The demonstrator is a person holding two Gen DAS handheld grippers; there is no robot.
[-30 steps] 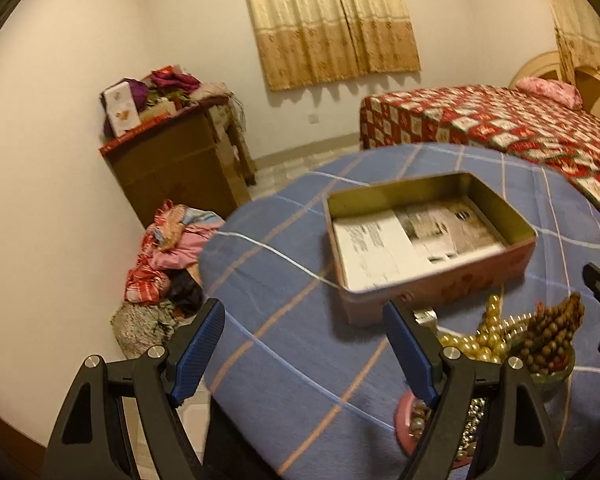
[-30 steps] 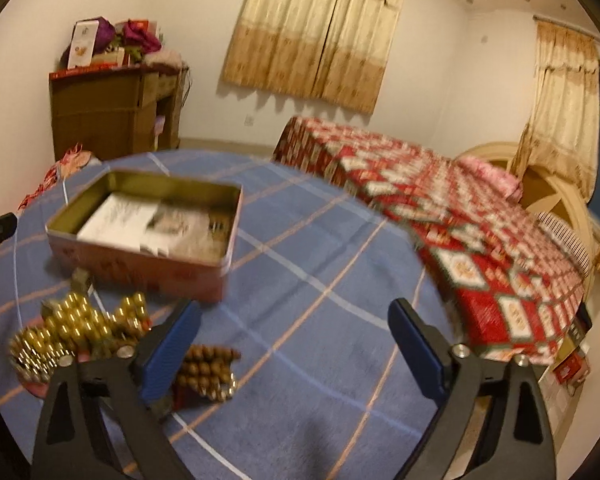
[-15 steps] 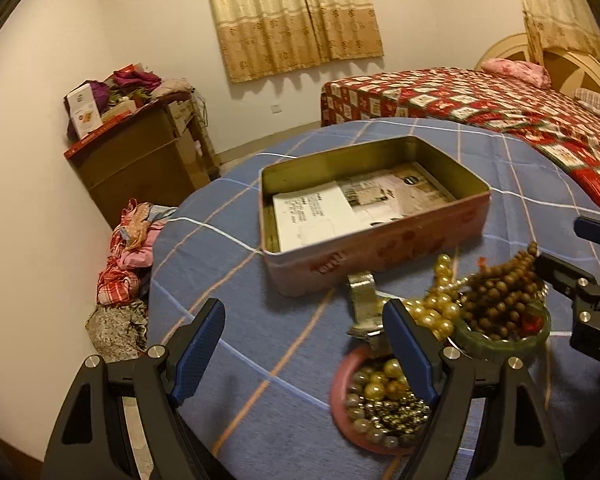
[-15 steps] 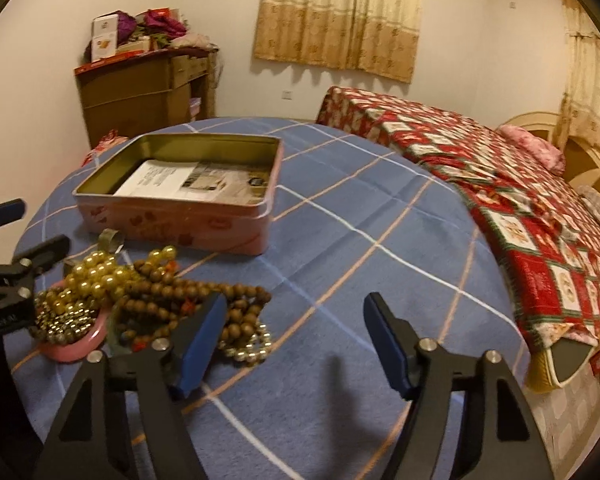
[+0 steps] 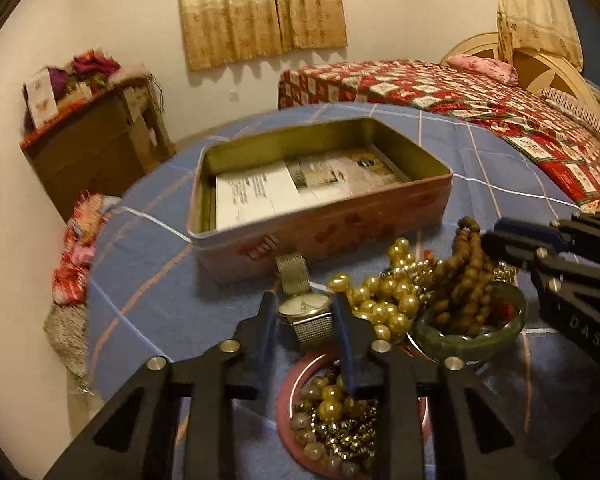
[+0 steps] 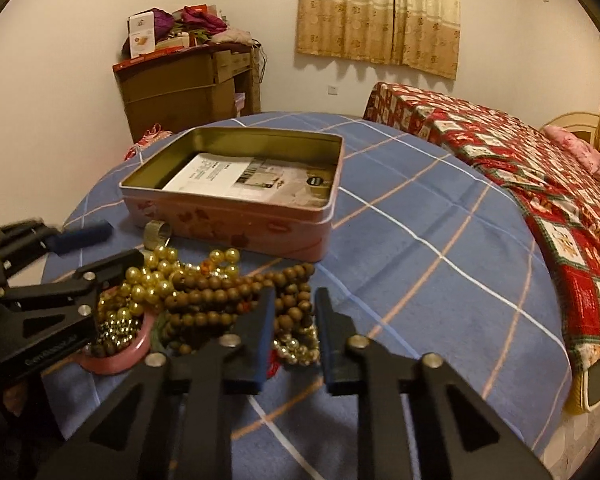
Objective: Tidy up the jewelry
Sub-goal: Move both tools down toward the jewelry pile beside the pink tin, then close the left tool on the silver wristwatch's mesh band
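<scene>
Tilting down just in front of the tin (image 5: 320, 236), the left gripper (image 5: 304, 312) is closing around the watch (image 5: 304, 306); the right gripper (image 6: 294, 312) is closing over the wooden beads (image 6: 220, 300). Gold pearls (image 5: 384, 300) crowd between them.

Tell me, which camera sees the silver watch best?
The left wrist view. There the watch lies face up between the closing left gripper fingers, dial and mesh strap plain. The right wrist view shows only a curl of its strap beside the tin; the dial is hidden.
</scene>
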